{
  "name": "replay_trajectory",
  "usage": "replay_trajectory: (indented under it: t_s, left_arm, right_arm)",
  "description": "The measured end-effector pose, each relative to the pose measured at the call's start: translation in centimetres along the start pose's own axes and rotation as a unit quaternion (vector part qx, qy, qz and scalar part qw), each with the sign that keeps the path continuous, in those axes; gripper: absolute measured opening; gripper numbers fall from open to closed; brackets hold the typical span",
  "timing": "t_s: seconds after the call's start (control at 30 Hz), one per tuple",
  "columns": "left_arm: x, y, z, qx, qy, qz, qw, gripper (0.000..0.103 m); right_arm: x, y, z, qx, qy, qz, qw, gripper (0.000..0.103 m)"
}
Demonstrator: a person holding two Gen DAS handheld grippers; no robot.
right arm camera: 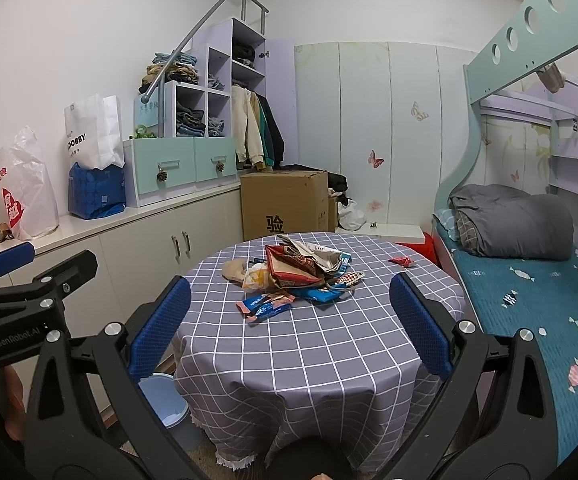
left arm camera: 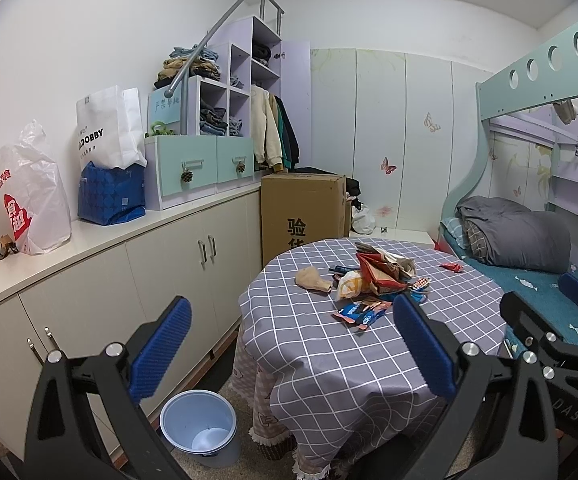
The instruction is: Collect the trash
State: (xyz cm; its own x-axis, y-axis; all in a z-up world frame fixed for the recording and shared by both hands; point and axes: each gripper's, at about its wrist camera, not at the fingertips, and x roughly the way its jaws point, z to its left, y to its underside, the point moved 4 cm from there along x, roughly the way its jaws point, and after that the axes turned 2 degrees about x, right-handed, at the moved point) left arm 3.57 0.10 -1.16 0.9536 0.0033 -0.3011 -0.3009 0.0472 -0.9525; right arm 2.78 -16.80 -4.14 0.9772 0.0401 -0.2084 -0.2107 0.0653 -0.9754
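My left gripper (left arm camera: 293, 344) and right gripper (right arm camera: 289, 322) both gaped wide, empty. Wrappers (right arm camera: 303, 270) lay ahead on the table (right arm camera: 289, 360); the bin (left arm camera: 199, 426) stood below my left gripper.

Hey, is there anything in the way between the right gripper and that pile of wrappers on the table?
Nothing visible. The right gripper is open and empty, and only bare checked tablecloth lies between it and the wrapper pile. The left gripper is off to its side.

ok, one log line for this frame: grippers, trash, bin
left gripper open, empty | right gripper open, empty | wrappers piled on table | bin on floor left of table | phase: pre-grasp
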Motion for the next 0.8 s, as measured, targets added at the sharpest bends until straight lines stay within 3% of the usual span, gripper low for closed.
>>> replay_trajectory:
  t_s: [0.8]
  left_arm:
    - [1.0, 2.1, 0.1, 0.001, -0.003, 0.008, 1.0000, 0.099]
  right_arm:
    - [0.6, 0.5, -0.4, 0.007, 0.002, 0.023, 1.000, 0.097]
